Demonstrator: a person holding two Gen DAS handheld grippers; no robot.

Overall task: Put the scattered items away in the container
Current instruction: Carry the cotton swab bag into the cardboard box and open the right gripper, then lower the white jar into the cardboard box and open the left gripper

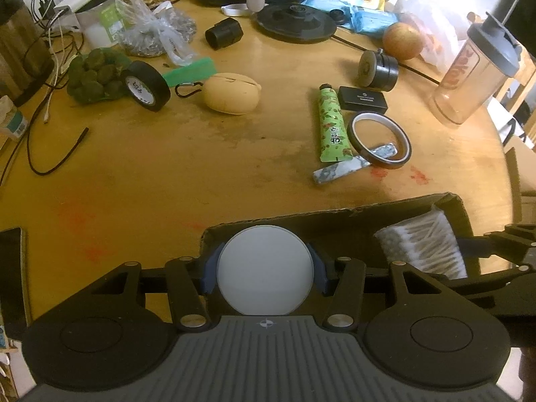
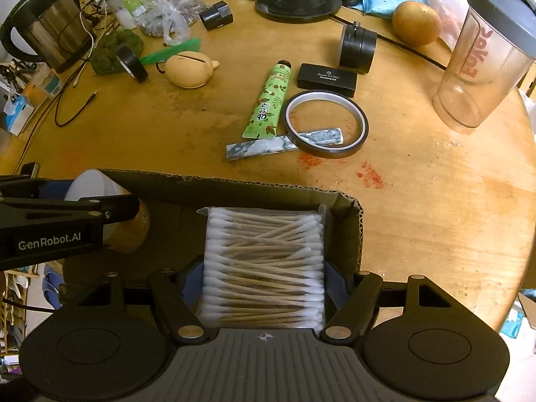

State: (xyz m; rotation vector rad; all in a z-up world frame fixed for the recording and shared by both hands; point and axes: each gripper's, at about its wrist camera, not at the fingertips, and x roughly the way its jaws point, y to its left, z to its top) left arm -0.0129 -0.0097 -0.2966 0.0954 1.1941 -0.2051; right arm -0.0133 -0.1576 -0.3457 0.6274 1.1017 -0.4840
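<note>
My left gripper (image 1: 264, 258) is shut on a round white-lidded jar (image 1: 264, 279), held over the left end of the open cardboard box (image 1: 335, 222). From the right wrist view the jar (image 2: 125, 231) shows a tan body beside the left gripper (image 2: 70, 212). My right gripper (image 2: 264, 279) is shut on a clear pack of cotton swabs (image 2: 264, 254), which sits low in the box's (image 2: 241, 184) right end. Beyond the box lie a green tube (image 2: 268, 104), a tape ring (image 2: 325, 124), a marbled bar (image 2: 261, 149), a black case (image 2: 326, 78) and a beige pouch (image 2: 189, 70).
A clear shaker bottle (image 2: 482, 60) stands at the right, near the round table's edge (image 2: 522, 201). A kettle (image 2: 47, 26), black tape roll (image 2: 132, 63), kettle base (image 2: 298, 0), round fruit (image 2: 417, 21) and bags crowd the back. A phone (image 1: 11, 278) lies at the left.
</note>
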